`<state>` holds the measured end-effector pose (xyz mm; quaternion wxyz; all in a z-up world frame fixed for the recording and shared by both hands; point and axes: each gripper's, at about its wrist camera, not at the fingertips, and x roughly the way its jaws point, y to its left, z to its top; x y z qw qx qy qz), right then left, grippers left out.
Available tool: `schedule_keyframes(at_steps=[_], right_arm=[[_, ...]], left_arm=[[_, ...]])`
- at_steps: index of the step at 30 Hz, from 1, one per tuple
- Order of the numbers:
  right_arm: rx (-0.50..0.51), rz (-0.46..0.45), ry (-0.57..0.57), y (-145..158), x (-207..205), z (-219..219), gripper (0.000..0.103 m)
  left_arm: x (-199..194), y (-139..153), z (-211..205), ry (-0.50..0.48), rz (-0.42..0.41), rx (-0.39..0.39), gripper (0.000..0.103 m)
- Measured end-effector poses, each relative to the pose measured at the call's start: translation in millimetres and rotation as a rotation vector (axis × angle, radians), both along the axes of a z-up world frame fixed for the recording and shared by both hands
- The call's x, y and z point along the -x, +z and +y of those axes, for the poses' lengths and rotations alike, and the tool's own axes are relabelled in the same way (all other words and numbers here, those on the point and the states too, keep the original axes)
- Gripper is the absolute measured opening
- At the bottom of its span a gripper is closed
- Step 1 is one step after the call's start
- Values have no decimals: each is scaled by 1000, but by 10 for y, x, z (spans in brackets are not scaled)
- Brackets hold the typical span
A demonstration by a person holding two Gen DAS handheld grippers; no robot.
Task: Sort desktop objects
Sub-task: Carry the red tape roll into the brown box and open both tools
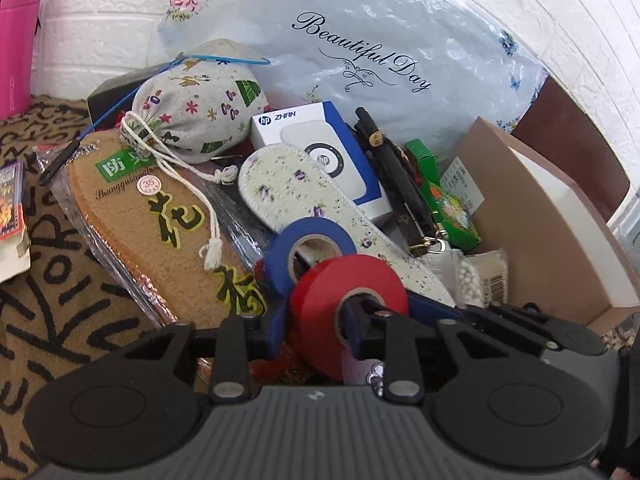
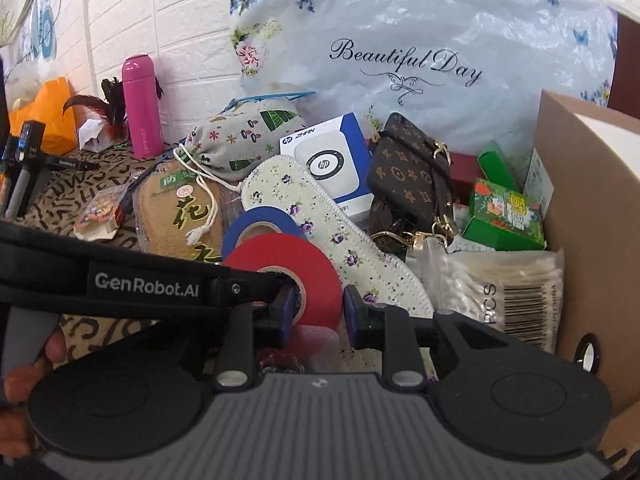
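A red tape roll (image 1: 316, 300) stands on edge just above the pile, in front of a blue tape roll (image 1: 280, 252). My left gripper (image 1: 318, 326) is shut on the red roll's wall, one blue pad outside it and the other inside its hole. In the right wrist view the red tape roll (image 2: 316, 264) sits between the pads of my right gripper (image 2: 319, 308), whose jaws stand slightly apart, a thin gap showing at the right pad. The left gripper's black body (image 2: 144, 290) reaches in from the left to the roll's hole. The blue tape roll (image 2: 240, 228) lies behind.
The pile holds a floral insole (image 1: 288, 188), an HP box (image 1: 320, 120), a printed cloth pouch (image 1: 200, 108), a packed brown insole (image 1: 140, 220), a brown patterned case (image 2: 404, 168), green boxes (image 2: 504, 216) and cotton swabs (image 2: 500, 280). A cardboard box (image 1: 540, 220) stands right; a pink bottle (image 2: 140, 104) left.
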<state>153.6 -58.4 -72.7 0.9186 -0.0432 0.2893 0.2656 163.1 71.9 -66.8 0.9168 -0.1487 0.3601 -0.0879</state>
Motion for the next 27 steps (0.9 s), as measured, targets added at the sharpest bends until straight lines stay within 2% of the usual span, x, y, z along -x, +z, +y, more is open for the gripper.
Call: schedule_keyframes(at_steps=[5, 14, 21, 27], right_arm=[[-9, -109, -2, 184, 210, -26, 24], [-54, -261, -21, 767, 462, -249, 24], [-81, -321, -88, 1078, 513, -596, 24], [-86, -330, -173, 1203, 458, -1061, 24]], left_arm=[[203, 258, -42, 3, -94, -10, 30], [419, 855, -290, -26, -239, -37, 30], [377, 1169, -697, -102, -293, -47, 30], [183, 1257, -1228, -190, -284, -50, 30]])
